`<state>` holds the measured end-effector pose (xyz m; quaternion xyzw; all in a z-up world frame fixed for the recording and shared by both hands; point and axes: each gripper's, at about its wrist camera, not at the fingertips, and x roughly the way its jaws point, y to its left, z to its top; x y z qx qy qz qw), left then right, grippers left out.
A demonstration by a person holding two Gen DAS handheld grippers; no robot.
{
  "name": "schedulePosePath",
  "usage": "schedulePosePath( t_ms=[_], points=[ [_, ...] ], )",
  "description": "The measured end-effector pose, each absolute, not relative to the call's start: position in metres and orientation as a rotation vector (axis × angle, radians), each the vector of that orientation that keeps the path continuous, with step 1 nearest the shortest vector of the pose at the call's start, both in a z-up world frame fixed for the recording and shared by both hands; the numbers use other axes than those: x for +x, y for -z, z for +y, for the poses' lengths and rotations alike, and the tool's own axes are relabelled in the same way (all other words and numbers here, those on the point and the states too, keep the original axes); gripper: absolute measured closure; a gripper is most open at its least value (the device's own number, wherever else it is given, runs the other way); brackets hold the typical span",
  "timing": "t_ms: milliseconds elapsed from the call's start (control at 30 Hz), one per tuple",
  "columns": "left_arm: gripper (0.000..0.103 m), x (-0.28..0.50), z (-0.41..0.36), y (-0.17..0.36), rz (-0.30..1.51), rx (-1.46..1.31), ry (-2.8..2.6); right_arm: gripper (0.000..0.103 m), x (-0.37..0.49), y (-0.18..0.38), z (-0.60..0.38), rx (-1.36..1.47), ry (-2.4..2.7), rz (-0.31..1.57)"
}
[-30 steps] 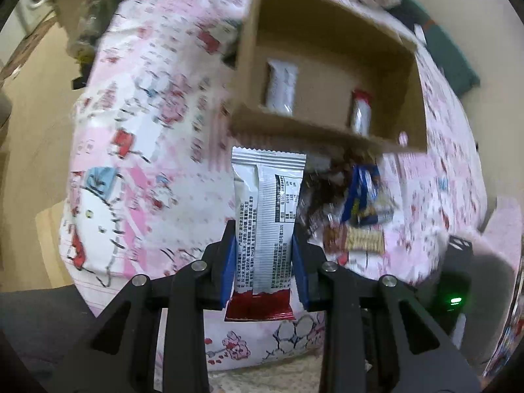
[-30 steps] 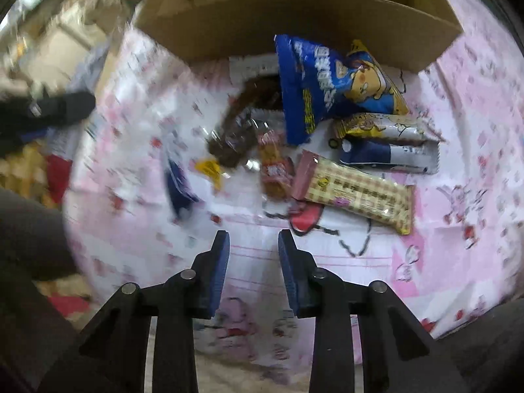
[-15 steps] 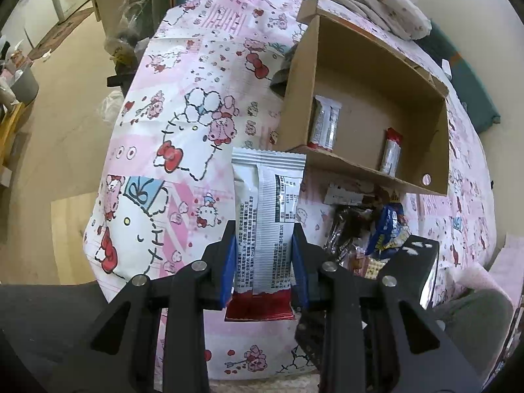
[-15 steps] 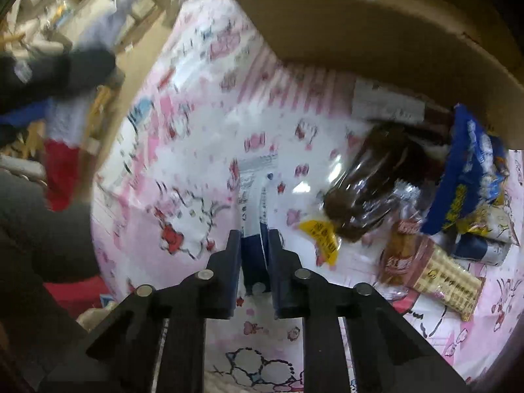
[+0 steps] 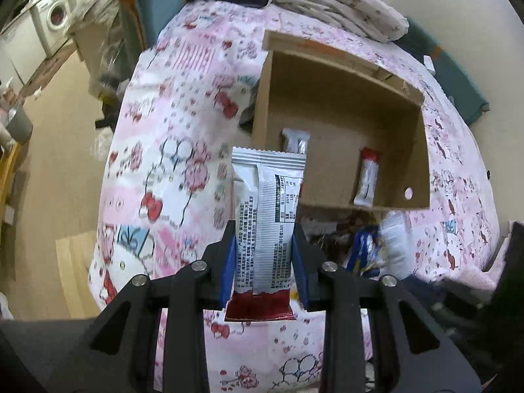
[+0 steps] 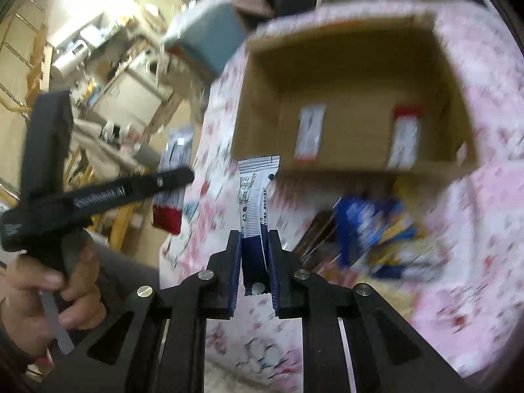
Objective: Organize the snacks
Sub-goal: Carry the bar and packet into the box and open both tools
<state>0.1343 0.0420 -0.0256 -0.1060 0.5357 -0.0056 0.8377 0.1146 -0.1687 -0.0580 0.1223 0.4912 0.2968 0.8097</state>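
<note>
My left gripper (image 5: pixel 263 255) is shut on a silver snack bar with a red end (image 5: pixel 267 216), held upright above the near end of the bed. My right gripper (image 6: pixel 255 255) is shut on a white and dark-blue snack bar (image 6: pixel 257 196), lifted off the sheet. Ahead lies an open cardboard box (image 5: pixel 416 150) (image 6: pixel 258 104) with two wrapped bars inside (image 5: pixel 368 177) (image 6: pixel 309 134). Several loose snacks (image 5: pixel 363 249) (image 6: pixel 370 226) lie in a pile in front of the box. In the right wrist view the left gripper (image 6: pixel 167 180) and the hand holding it (image 6: pixel 55 291) show at the left.
The bed carries a pink cartoon-print sheet (image 5: pixel 157 177). Folded bedding (image 5: pixel 337 3) lies behind the box. A teal cushion (image 5: pixel 458 75) sits at the far right. Floor, a washing machine (image 5: pixel 57 19) and clutter lie to the left of the bed.
My right gripper shut on the blue and white bar lying on the sheet and lifted it toward the box. My left gripper rose a little with its silver bar.
</note>
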Motion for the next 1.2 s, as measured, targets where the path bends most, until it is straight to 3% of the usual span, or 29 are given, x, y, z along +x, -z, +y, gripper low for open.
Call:
schedulePosePath(
  t_ms=[500,1200],
  points=[
    [0.076,0.213,-0.003,0.003,1.054,-0.102,0.057,0.087,0.201,0.021,-0.23,0.379,-0.514,0.891],
    [0.076,0.25,-0.018,0.061,1.029,-0.048,0.045,0.086,0.248,0.086,-0.235,0.387,-0.421,0.992]
  ],
)
